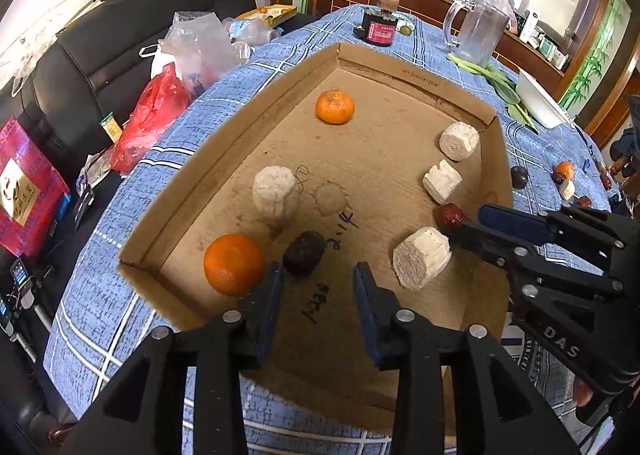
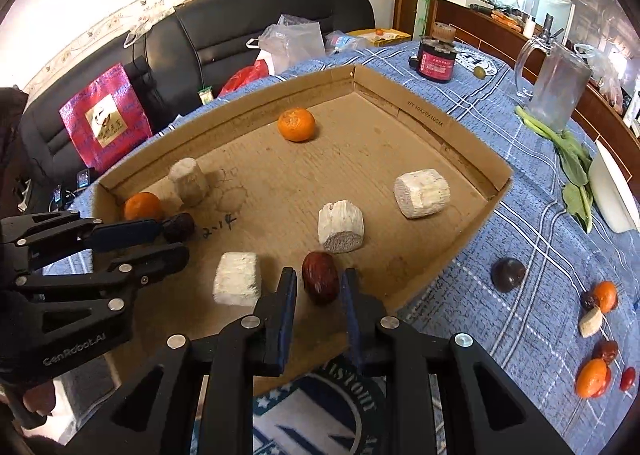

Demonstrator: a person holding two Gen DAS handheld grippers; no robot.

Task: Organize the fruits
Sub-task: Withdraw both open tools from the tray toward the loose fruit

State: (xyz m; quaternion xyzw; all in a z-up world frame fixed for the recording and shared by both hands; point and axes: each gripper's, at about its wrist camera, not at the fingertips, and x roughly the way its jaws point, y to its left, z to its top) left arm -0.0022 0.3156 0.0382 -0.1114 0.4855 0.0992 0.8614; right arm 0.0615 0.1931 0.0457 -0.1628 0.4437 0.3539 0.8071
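A shallow cardboard box [image 1: 224, 159] lies on the blue checked cloth. It holds two mandarins [image 1: 335, 107] [image 1: 233, 264], several white cut chunks [image 1: 276, 195], a dark wrinkled date [image 1: 304, 253] and a red date [image 2: 320, 283]. My left gripper [image 1: 317, 275] is open low over the box floor, and the dark date lies just past its left fingertip, untouched by the pads. My right gripper [image 2: 318, 281] is shut on the red date, which rests on the box floor beside a white chunk [image 2: 237, 279]. In the left wrist view the right gripper [image 1: 466, 223] reaches in from the right.
Loose fruit lies on the cloth right of the box: a dark plum [image 2: 508, 275], mandarins [image 2: 605, 296] [image 2: 592, 378] and small red fruits. Behind the box are a glass pitcher [image 1: 478, 31], a red-labelled jar [image 1: 380, 29], leafy greens [image 2: 572, 167] and a white dish [image 2: 612, 191]. Bags and a black sofa stand to the left.
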